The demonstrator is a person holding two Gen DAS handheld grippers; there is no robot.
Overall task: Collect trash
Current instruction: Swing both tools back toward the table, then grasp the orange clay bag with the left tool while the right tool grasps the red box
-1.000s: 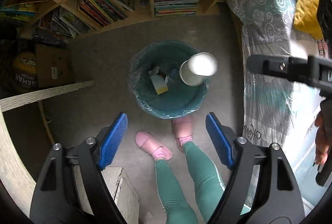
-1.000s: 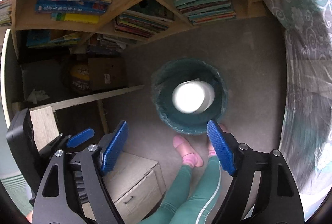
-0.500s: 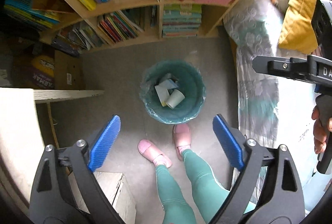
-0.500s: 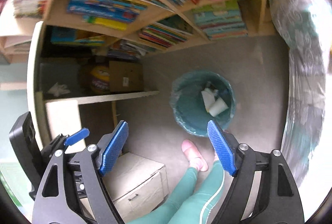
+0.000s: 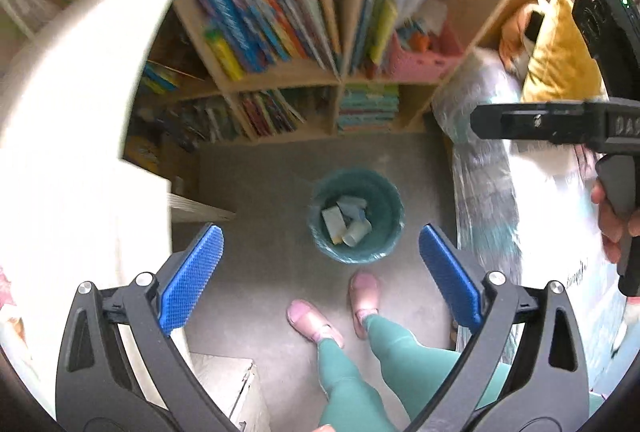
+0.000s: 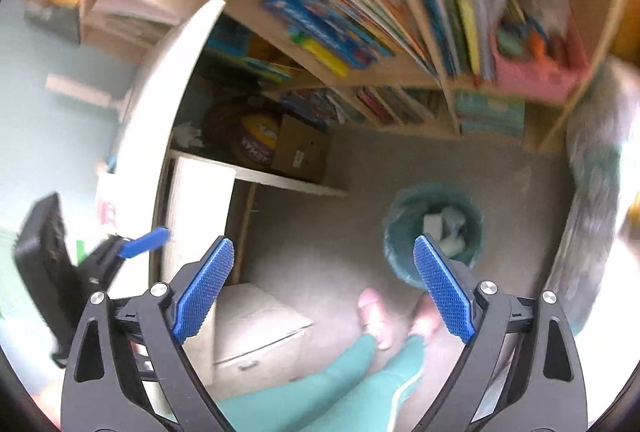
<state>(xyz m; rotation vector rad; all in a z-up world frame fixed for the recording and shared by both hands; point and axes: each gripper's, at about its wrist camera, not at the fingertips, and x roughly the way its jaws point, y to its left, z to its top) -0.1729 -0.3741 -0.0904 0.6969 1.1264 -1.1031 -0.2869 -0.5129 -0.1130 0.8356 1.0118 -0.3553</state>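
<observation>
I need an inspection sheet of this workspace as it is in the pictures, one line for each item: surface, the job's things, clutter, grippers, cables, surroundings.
Surface: grey floor, bare around the bin.
Job's things: teal trash bin stands upright on the floor; inside lie a white paper cup on its side and some paper scraps.
Clutter: a cardboard box and a yellow ball under the desk.
Grippers: left gripper open, nothing between its fingers; right gripper open, also holding nothing.
Cables: nothing seen.
Surroundings: bookshelf full of books, pink basket on it, bed beside the bin, yellow pillow, the person's pink slippers before the bin.
</observation>
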